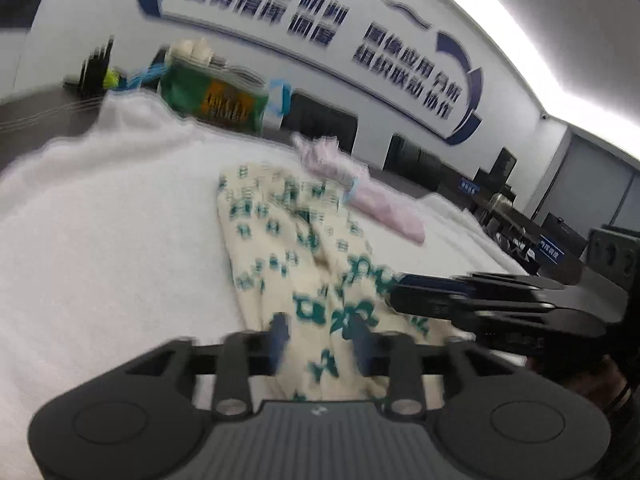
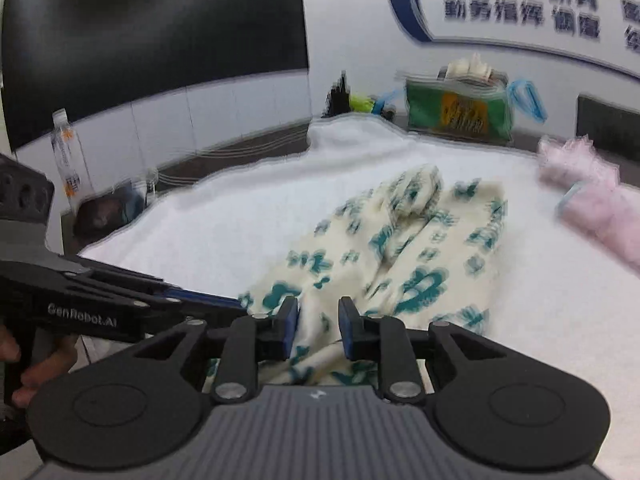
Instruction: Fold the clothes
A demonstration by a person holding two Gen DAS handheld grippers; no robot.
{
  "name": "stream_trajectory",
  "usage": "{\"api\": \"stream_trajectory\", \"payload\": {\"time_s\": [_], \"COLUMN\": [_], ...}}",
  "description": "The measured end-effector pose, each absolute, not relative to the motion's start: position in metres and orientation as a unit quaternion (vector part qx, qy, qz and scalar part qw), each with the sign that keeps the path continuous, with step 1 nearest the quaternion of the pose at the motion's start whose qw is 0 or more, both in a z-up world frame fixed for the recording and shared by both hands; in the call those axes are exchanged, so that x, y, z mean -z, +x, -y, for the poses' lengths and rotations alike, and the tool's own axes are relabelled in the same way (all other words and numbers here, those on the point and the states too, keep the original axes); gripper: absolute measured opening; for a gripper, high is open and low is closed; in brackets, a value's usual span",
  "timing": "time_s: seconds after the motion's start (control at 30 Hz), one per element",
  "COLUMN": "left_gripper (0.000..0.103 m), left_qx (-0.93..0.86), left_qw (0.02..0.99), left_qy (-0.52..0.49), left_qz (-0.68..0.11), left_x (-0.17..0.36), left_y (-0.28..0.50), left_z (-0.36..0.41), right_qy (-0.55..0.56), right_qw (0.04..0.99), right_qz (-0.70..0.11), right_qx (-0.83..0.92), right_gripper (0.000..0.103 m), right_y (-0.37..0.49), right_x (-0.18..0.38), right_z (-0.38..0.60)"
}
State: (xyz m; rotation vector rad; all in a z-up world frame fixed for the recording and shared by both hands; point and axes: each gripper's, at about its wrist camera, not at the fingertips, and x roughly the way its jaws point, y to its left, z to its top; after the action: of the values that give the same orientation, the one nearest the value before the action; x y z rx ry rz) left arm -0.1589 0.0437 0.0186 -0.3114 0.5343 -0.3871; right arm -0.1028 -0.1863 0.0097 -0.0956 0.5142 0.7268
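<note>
A cream garment with a green print [image 1: 280, 232] lies crumpled on the white-covered table [image 1: 100, 220]. Its near end rises toward both grippers. My left gripper [image 1: 320, 338] is open, with the cloth lying loose between its blue pads. In the left wrist view, my right gripper [image 1: 394, 296] comes in from the right with its tips at the cloth's near right edge. In the right wrist view, my right gripper [image 2: 319, 320] has its jaws narrowly apart with a fold of the garment [image 2: 420, 248] pinched between them. My left gripper [image 2: 240, 304] reaches in from the left, held by a hand [image 2: 36, 376].
A folded pink garment [image 1: 380, 204] [image 2: 592, 196] lies to the right of the printed one. A green bag [image 1: 216, 96] [image 2: 456, 112] stands at the far edge. A water bottle [image 2: 66, 152] stands off the table's left side. White cover [image 2: 240, 216] lies bare to the garment's left.
</note>
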Motion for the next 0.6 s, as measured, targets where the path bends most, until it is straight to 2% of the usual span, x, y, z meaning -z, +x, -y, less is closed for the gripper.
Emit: {"api": "stream_trajectory", "payload": {"time_s": [0.17, 0.3, 0.4, 0.6], "left_gripper": [0.046, 0.040, 0.040, 0.040], "left_qx": [0.218, 0.201, 0.189, 0.189], "left_qw": [0.938, 0.942, 0.938, 0.943], "left_qy": [-0.127, -0.062, -0.064, -0.043], "left_qz": [-0.237, -0.263, -0.283, -0.270], "left_x": [-0.030, -0.016, -0.004, 0.002], "left_y": [-0.166, -0.164, -0.163, -0.167], "left_z": [-0.031, 0.001, 0.004, 0.004], "right_qy": [-0.047, -0.043, -0.039, -0.046], "right_qw": [0.909, 0.901, 0.903, 0.906], "right_qz": [-0.241, -0.286, -0.276, -0.269], "right_qx": [-0.336, -0.325, -0.327, -0.323], "right_gripper": [0.021, 0.021, 0.021, 0.021], "right_y": [-0.123, -0.116, -0.117, -0.118], "right_x": [-0.024, 0.008, 0.023, 0.025], "right_z": [0.221, 0.213, 0.206, 0.205]}}
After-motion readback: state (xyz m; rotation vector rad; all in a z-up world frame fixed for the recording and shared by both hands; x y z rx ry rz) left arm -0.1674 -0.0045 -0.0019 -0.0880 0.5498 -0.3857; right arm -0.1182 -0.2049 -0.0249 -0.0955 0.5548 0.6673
